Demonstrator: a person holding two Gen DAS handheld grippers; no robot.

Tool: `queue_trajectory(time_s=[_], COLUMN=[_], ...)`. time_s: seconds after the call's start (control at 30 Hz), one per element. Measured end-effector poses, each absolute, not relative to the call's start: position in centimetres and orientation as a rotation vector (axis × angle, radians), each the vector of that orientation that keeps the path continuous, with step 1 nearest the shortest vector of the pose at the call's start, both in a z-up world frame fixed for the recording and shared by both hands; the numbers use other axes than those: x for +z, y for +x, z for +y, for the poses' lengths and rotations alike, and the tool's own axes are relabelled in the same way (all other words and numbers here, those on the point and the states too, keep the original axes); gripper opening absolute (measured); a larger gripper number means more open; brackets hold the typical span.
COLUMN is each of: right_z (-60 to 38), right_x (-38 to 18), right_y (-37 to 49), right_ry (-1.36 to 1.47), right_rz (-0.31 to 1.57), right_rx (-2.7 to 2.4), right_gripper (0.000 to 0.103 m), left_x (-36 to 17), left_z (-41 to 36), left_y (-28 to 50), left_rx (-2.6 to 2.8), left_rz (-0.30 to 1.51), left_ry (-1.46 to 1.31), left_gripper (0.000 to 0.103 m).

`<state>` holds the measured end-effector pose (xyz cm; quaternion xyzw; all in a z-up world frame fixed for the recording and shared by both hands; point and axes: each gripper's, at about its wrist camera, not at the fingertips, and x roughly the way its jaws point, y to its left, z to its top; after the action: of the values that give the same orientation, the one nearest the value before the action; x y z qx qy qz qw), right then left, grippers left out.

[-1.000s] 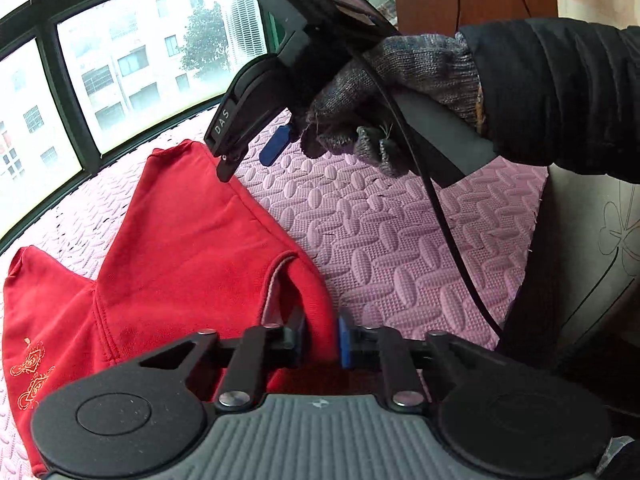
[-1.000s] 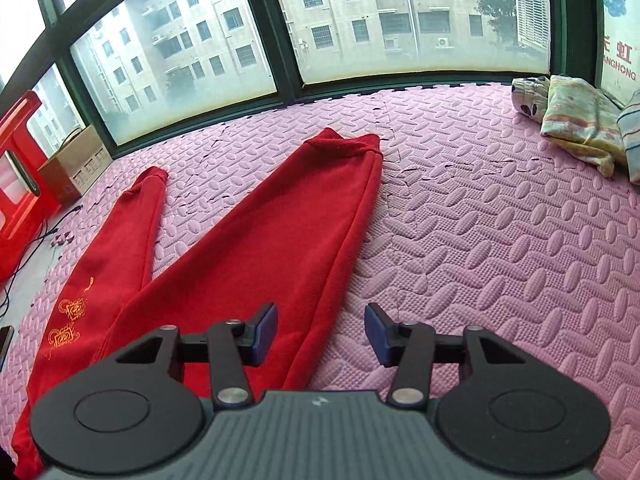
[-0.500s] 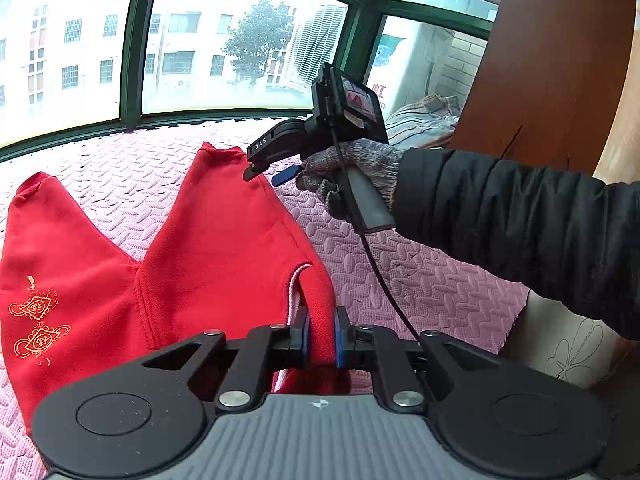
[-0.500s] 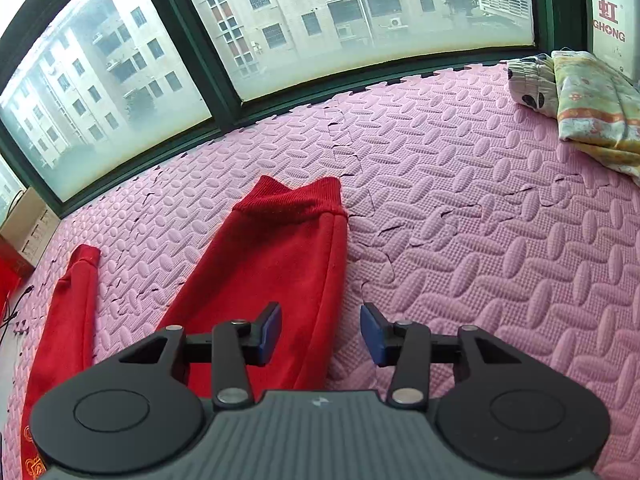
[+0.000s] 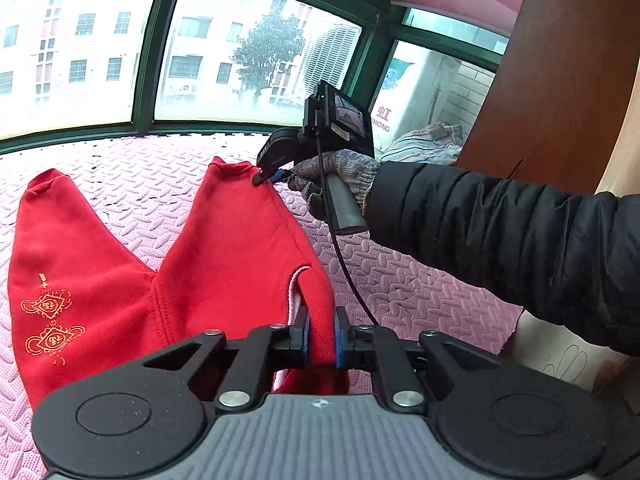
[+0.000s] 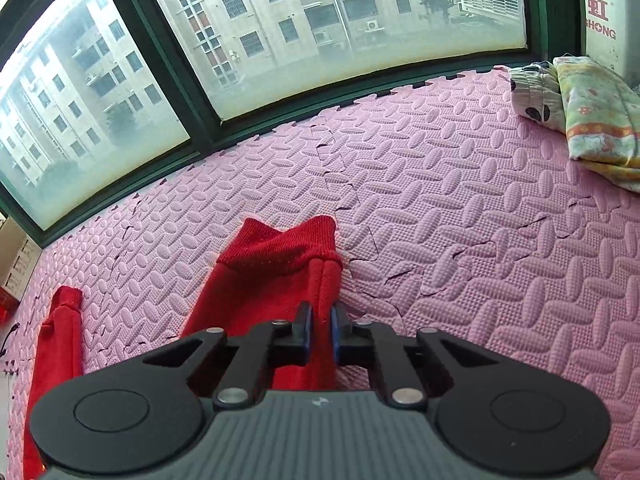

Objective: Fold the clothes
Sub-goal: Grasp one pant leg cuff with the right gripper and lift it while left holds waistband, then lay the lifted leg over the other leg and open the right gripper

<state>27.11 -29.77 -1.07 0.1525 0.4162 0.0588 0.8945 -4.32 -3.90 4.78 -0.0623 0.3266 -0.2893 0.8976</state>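
Red trousers [image 5: 224,264] with gold embroidery lie spread on the pink foam mat [image 5: 400,280], legs pointing toward the window. My left gripper [image 5: 320,336] is shut on the waistband edge at the near right. In the left wrist view my right gripper [image 5: 266,174] sits at the cuff of the right leg. In the right wrist view my right gripper [image 6: 319,330] is shut on the right edge of that leg [image 6: 272,280] just below the ribbed cuff. The other leg [image 6: 60,320] lies at the far left.
Green-framed windows [image 6: 200,92] run along the mat's far edge. Folded patterned clothes [image 6: 580,120] are stacked at the far right, also seen in the left wrist view [image 5: 424,144]. A brown wooden panel [image 5: 560,80] stands at the right.
My right gripper moved out along the right trouser leg to its cuff and closed on the leg's edge. My left gripper stayed shut on the waistband.
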Motion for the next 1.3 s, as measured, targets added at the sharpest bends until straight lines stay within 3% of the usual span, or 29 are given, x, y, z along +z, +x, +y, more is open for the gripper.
queue_trajectory(time_s=[0.33,0.57,0.97,1.3], right_z=[-22.7,-13.9,-0.5,4.8], right_x=[6.2,8.1,5.4,1.2], right_y=[27.3,28.1,27.2,25.8], right_ry=[0.253,0.188,0.037,0.028], right_rz=[0.757,0.731,0.748,0.829], right_rx=[0.206,0.292,0.387,0.520], right_gripper=[0.007,0.007,0.007,0.008], left_x=[5.6,4.7,2.5,1.0], left_z=[2.1,6.2,11.4,12.3], left_y=[-6.8,-8.3,-10.1,-11.7], left_rx=[-0.489,-0.408,-0.305,-0.253], left_rz=[0.622,0.616,0.639,0.694], left_ry=[-0.265,-0.379,-0.521,-0.535], left_gripper=[0.010,0.009,0.008,0.008])
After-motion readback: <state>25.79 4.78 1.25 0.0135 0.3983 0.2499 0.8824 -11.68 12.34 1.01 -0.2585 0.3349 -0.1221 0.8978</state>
